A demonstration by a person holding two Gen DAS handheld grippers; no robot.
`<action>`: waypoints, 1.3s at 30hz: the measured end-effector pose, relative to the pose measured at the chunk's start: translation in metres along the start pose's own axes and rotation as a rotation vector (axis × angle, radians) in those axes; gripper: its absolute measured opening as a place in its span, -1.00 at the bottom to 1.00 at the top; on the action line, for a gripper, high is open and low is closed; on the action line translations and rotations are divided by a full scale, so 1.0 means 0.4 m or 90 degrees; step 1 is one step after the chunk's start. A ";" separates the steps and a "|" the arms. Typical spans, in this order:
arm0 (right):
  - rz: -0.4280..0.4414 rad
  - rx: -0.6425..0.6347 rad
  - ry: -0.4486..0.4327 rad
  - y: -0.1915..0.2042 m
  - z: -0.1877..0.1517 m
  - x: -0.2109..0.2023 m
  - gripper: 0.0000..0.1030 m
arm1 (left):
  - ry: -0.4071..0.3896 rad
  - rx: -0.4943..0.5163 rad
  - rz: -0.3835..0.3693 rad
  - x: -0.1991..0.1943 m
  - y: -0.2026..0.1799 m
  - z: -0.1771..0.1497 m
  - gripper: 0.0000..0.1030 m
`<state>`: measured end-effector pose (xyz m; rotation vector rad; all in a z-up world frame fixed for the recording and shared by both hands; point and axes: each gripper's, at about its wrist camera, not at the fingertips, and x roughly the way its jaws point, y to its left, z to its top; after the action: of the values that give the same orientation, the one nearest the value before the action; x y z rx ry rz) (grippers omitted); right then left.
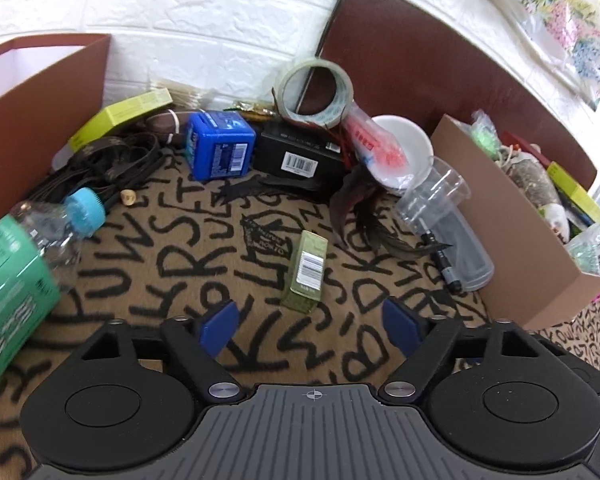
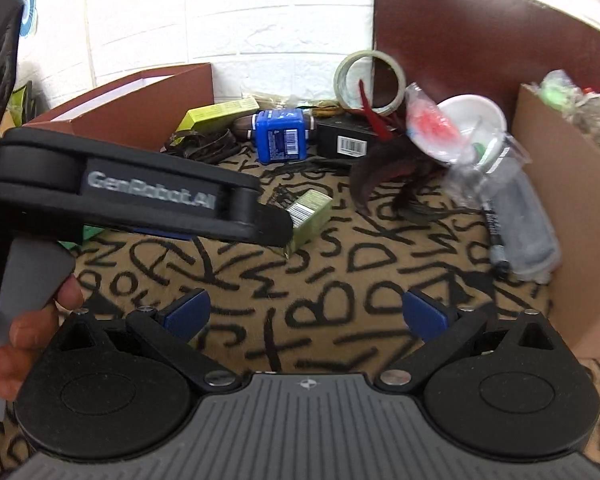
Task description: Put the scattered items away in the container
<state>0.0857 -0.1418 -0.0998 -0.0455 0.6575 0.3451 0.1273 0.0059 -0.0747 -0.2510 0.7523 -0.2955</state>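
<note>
Both grippers angled down over the letter-print surface [image 1: 172, 264]. Right gripper [image 2: 306, 314] nearest, jaws spread wide, nothing between them, only bare cloth ahead. Person's hand [image 2: 24, 332] grips the handle of the left gripper [image 1: 306, 320], fingers curled around it; that gripper reaches across the right wrist view from the left, its tip just beside the small olive box [image 1: 306, 276]. Left jaws spread, empty, the olive box lying on the surface just ahead of them, not touching. Further out: water bottle [image 1: 28, 256] on its side at left, clear plastic cup [image 1: 444, 216] and black marker [image 1: 444, 260] at right beside the cardboard container [image 1: 512, 236], already part-filled. Far back by the wall: blue box [image 1: 220, 146], black box [image 1: 296, 152], tape roll [image 1: 316, 92], white bowl [image 1: 404, 140], dark feathers [image 1: 364, 208], brown box [image 1: 40, 120] at left.
</note>
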 end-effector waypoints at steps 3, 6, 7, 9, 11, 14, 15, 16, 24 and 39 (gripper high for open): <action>0.012 0.005 0.008 -0.001 0.012 0.039 0.54 | 0.020 0.006 -0.006 0.038 0.013 0.019 0.31; 0.021 0.006 0.012 0.000 0.021 0.072 0.35 | 0.038 0.001 -0.018 0.071 0.025 0.034 0.12; 0.024 0.006 0.012 0.002 0.023 0.081 0.34 | 0.041 0.000 -0.021 0.080 0.028 0.037 0.12; 0.027 0.000 0.009 0.004 0.029 0.096 0.27 | 0.043 0.002 -0.023 0.094 0.029 0.043 0.12; 0.027 -0.013 0.004 0.009 0.035 0.109 0.24 | 0.045 0.003 -0.024 0.107 0.028 0.048 0.11; 0.020 -0.030 -0.001 0.013 0.041 0.126 0.16 | 0.048 0.002 -0.024 0.122 0.030 0.057 0.09; 0.019 -0.031 -0.002 0.012 0.043 0.130 0.10 | 0.049 0.002 -0.025 0.125 0.031 0.061 0.07; 0.017 -0.031 -0.004 0.010 0.046 0.134 0.06 | 0.050 0.001 -0.025 0.129 0.033 0.064 0.06; 0.018 -0.013 -0.003 -0.009 0.050 0.138 -0.48 | 0.064 -0.023 -0.047 0.149 0.037 0.071 -0.46; 0.019 -0.001 0.024 -0.042 -0.043 -0.012 -0.49 | 0.084 -0.021 -0.075 0.068 -0.070 -0.043 -0.48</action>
<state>0.0776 -0.1618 -0.1117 -0.0440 0.6957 0.3747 0.1294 -0.0318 -0.0949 -0.3100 0.8756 -0.4146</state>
